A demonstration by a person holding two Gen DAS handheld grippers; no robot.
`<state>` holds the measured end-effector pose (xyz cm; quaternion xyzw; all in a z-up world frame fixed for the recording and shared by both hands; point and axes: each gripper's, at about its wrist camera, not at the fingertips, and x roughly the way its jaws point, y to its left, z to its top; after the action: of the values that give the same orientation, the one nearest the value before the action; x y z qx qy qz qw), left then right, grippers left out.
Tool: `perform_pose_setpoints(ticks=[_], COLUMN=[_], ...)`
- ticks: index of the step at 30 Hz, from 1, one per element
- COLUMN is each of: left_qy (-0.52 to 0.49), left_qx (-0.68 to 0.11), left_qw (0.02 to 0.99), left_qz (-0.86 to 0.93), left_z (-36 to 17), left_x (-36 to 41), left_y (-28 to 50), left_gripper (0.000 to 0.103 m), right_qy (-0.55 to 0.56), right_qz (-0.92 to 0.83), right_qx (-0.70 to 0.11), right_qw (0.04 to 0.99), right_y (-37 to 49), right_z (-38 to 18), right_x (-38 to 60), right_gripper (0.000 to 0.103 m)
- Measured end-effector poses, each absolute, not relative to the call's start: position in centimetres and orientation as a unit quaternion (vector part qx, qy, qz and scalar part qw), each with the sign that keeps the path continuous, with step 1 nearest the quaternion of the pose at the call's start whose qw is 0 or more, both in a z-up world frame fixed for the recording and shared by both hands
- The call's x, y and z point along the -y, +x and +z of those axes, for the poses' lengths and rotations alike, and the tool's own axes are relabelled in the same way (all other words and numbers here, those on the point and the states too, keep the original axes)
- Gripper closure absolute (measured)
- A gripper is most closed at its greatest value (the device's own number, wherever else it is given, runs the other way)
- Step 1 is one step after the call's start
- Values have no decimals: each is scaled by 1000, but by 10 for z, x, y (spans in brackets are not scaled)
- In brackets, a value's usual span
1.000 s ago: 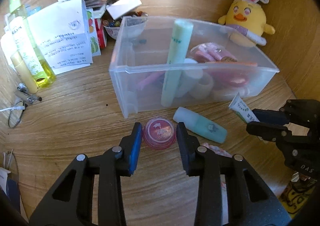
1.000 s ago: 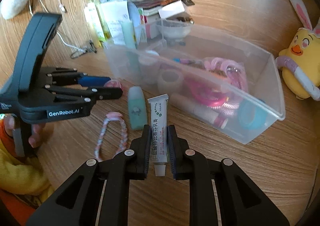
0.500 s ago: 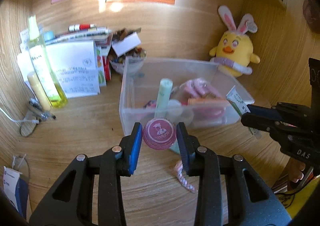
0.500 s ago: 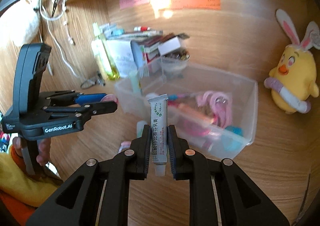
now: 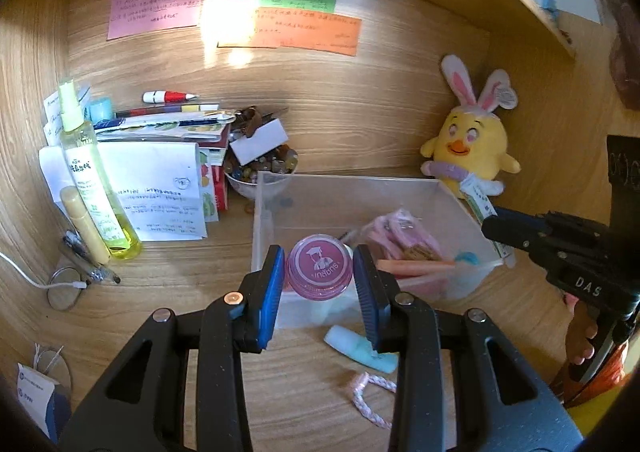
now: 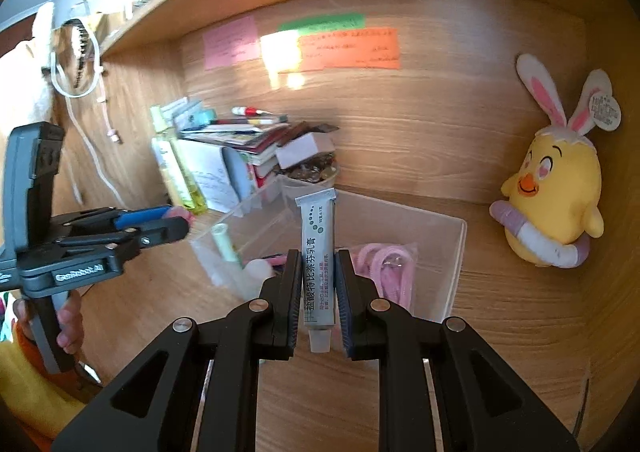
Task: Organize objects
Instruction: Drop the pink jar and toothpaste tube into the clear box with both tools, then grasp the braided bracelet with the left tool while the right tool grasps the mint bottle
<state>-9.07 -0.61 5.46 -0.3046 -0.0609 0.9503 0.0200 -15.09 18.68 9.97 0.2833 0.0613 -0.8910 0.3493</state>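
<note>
A wooden desk point(image 5: 168, 288) carried a clear plastic bin point(image 5: 460, 211) holding pink hair ties point(image 5: 400, 236) and a pale green tube point(image 6: 226, 246). A yellow chick toy point(image 5: 468, 143) sat near the bin's far right corner. A teal bottle point(image 5: 360, 348) and a pink braided cord point(image 5: 372, 392) lay on the desk just in front of the bin. The left gripper point(image 5: 320, 276) was closed on a pink jar point(image 5: 320, 266), held above the bin's near wall. The right gripper point(image 6: 318, 292) pinched a white ointment tube point(image 6: 318, 248) upright, cap down, over the bin's near edge.
</note>
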Motion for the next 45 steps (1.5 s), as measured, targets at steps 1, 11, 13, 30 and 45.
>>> perform_pose_setpoints(ticks=[1, 11, 13, 30, 45], left_qy=[-308, -351, -349, -344, -417], left_qx=[65, 99, 100, 95, 52], left_qw=[18, 15, 16, 14, 80], left_qz=[949, 931, 931, 934, 904], left_z=[53, 24, 22, 27, -18], left_x=[9, 29, 29, 29, -19], left_y=[-94, -124, -125, -101, -80], left_gripper=[68, 68, 68, 60, 50], right_qy=[290, 341, 346, 322, 351], right_qz=[-890, -878, -877, -874, -853], right_qx=[-62, -71, -73, -73, -98], right_qw=[345, 327, 325, 356, 374], right_y=[-156, -191, -194, -160, -126], right_z=[95, 60, 57, 82, 56], right_x=[-184, -171, -169, -175, -170], right_gripper=[88, 88, 88, 82, 74])
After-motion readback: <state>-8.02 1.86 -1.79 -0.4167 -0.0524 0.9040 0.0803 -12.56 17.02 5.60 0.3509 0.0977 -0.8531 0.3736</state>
